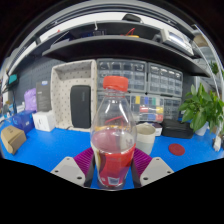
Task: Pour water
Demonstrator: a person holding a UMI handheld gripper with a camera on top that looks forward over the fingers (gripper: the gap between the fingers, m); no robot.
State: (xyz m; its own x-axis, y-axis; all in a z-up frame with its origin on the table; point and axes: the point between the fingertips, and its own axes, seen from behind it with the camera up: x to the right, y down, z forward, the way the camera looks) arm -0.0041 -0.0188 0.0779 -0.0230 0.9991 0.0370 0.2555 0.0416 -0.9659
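Note:
A clear plastic bottle (pixel 113 135) with a red cap (pixel 116 84) stands upright between my fingers, filling the middle of the view. It holds reddish liquid in its lower half. My gripper (pixel 112 163) is shut on the bottle, with both purple pads (pixel 84 161) pressed against its sides. The bottle's base sits low over the blue table (pixel 45 148); I cannot tell whether it touches the surface. A white cup (pixel 146 138) stands just behind the bottle to the right.
A white box (pixel 44 121) and a brown object (pixel 11 139) lie to the left on the blue table. A green plant (pixel 203 107) stands at the right, with a small red object (pixel 177 149) before it. Drawer cabinets (pixel 140 80) and shelves line the back.

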